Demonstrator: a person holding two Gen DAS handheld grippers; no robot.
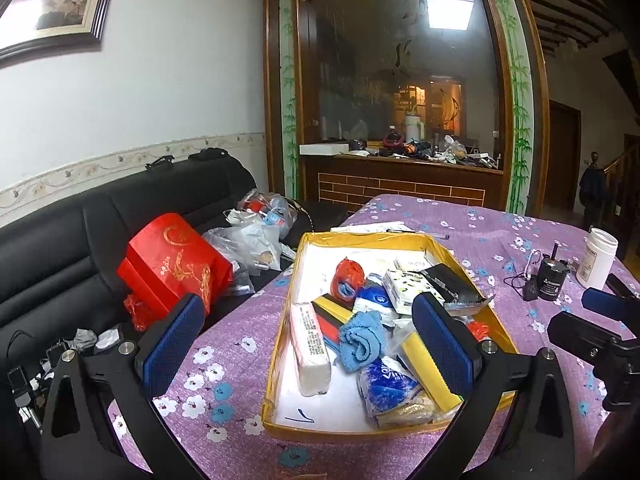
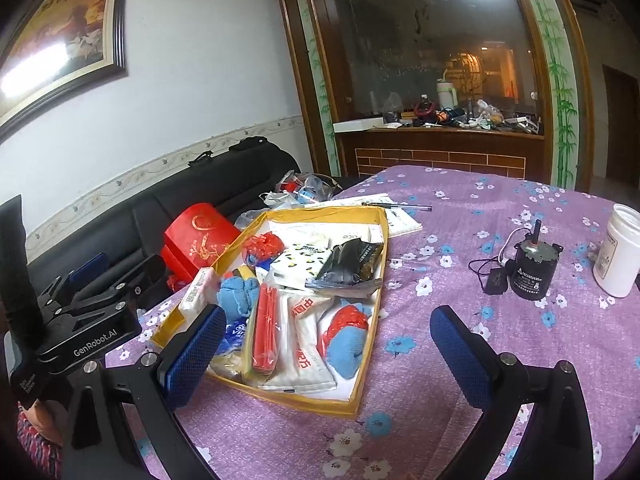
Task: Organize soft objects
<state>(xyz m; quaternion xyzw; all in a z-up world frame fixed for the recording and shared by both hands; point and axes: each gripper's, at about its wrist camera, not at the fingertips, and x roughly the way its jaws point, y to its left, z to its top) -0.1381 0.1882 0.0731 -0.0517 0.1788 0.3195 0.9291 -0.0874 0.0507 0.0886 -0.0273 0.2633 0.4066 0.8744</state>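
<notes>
- The left gripper [image 1: 304,348] hangs low over the near end of the tray [image 1: 280,344], jaws spread wide with nothing between the blue pads.
- The right gripper [image 2: 332,356] sits over the near edge of the tabletop [image 2: 460,208], jaws just as wide apart and empty; one pad overlaps the tray's near corner, the other is above bare purple cloth.
- The yellow-rimmed tray lies toward the tabletop's left edge, beside the sofa [image 1: 60,240], and it is heaped with soft things.
- A rolled blue towel [image 1: 362,340] lies near the tray's middle, touching a white wrapped pack [image 1: 310,348] on its left.
- A blue tissue pack [image 1: 390,390] rests at the tray's near end, against a yellow sponge [image 1: 430,368].
- A red bag [image 1: 348,274] holding blue cloth lies toward the far end.
- A black motor [image 2: 534,270] and a white jar [image 2: 620,250] stand by the right edge, well apart from the tray.
- A red gift bag [image 1: 172,268] leans on the sofa.
</notes>
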